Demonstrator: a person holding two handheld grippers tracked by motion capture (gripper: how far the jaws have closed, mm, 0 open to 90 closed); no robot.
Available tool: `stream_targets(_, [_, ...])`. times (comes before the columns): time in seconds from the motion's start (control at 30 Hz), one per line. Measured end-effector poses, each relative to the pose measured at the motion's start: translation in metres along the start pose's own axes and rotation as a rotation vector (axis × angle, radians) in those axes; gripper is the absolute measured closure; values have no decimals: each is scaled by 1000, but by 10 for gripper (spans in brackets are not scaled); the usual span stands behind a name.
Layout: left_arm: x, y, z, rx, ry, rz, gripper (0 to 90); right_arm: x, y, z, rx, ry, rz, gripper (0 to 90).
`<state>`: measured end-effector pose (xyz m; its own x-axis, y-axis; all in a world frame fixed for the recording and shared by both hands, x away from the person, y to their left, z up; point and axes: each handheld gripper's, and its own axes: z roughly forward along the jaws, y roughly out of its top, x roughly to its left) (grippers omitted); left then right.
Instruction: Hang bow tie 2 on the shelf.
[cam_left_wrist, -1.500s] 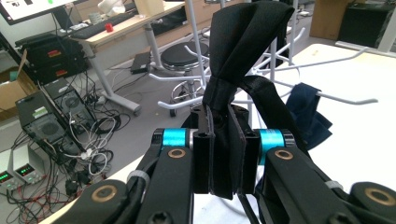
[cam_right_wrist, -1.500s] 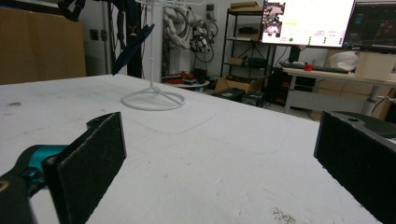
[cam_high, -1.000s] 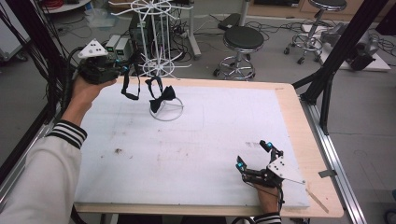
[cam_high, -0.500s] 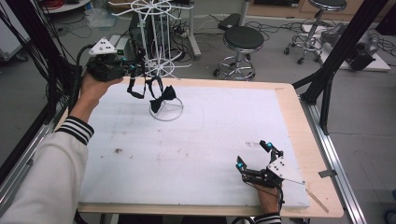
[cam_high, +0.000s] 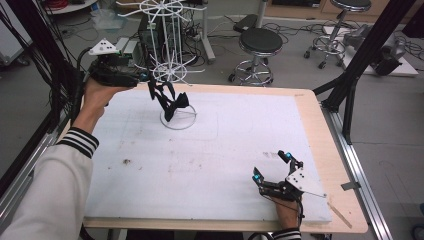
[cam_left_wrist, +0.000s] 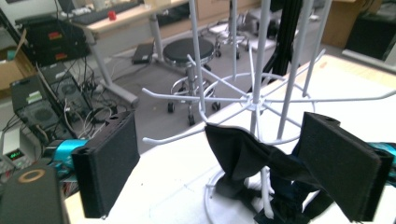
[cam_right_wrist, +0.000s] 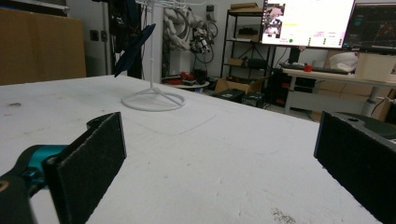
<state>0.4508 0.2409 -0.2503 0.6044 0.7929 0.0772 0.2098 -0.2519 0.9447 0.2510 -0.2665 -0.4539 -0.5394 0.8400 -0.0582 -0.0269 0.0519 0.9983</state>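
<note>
White table mat (cam_high: 225, 145) spans the scene. At left, the left gripper (cam_high: 145, 79), jaws apart, sits beside a black bow tie (cam_high: 170, 102) hanging on the white wire rack (cam_high: 167, 60). At right, the right gripper (cam_high: 272, 170) rests low, jaws apart.

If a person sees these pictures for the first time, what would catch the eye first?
Probably the tall white wire rack at the far left of the white table top, with a black bow tie hanging from it. The left gripper is raised beside the tie, jaws open. The right gripper rests open at the near right edge.
</note>
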Motion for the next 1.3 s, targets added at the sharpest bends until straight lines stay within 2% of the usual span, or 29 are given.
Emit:
stream_targets(0.13, [0,-4,-7,-13,-36,-8,113,0,0,0,4,2,-7,15])
stream_targets(0.23, [-2,-11,-15,-54,-65,-16,112,1,0,1,7,3,-11,15])
stream_targets(0.47, [-9,-29,-34,-113,-92,-18,112,0,0,1,6,1,-6,15])
stream_targets(0.67, [-22,-50,-51,-171,-113,19,123,1,0,1,7,2,-11,15])
stream_targets(0.73, [-26,-58,-57,-187,-133,10,123,1,0,1,6,-1,-14,15])
stream_targets(0.8, [-32,-67,-62,-199,-139,19,112,2,0,1,9,-2,-14,15])
stream_targets(0.87, [-39,-77,-67,-207,-137,27,60,2,0,1,9,-5,-16,15])
stream_targets(1.0, [-52,-99,-77,-229,-153,36,17,2,0,1,9,-6,-25,15])
stream_targets(1.13, [-63,-123,-85,-246,-180,31,17,2,1,1,11,-7,-23,15])
stream_targets(1.2, [-68,-135,-88,-245,-176,43,17,2,0,1,14,-12,-14,15])
stream_targets(1.3, [-71,-152,-92,-271,-178,20,17,2,0,1,12,-14,-14,15])
